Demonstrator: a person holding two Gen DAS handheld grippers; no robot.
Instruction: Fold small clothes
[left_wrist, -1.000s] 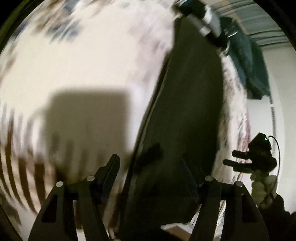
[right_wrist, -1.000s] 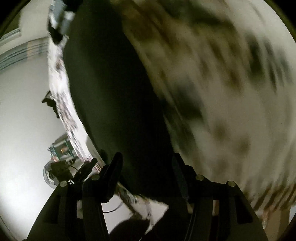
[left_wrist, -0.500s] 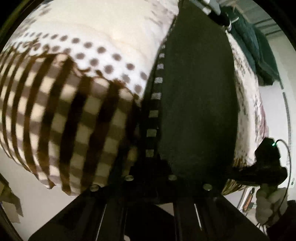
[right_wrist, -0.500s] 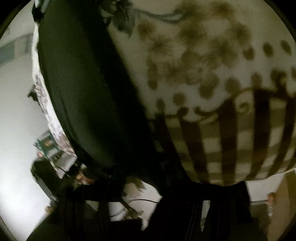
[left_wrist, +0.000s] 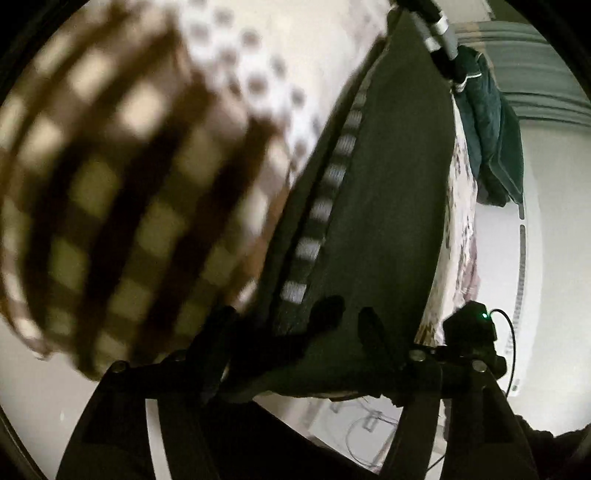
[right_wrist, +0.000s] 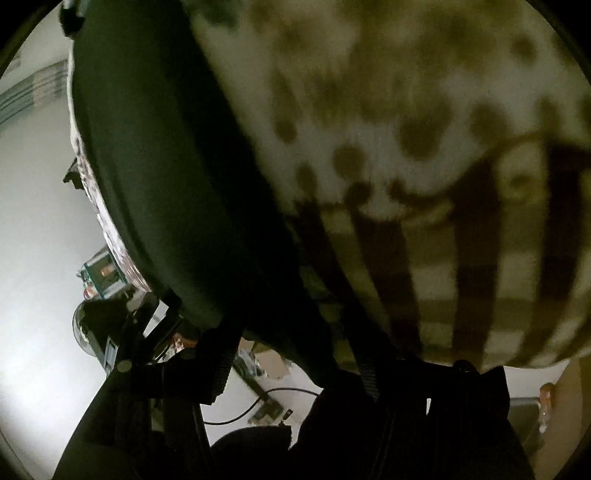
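Both our jaws, shut half a second ago, have just opened and stand apart over the garment, lower centre of each frame; we judge this fold laid.

The right gripper has just opened its jaws over the dark garment at the near edge of the bed cover.

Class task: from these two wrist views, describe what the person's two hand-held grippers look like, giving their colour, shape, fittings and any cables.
Left hand-held gripper: black, two flat angular fingers on a black frame with round silver bolt heads. In the left view the right hand-held gripper is a black block showing a small green light and a thin black cable looping from it. In its own view the right hand-held gripper is black too, with ribbed finger edges and one silver bolt head.
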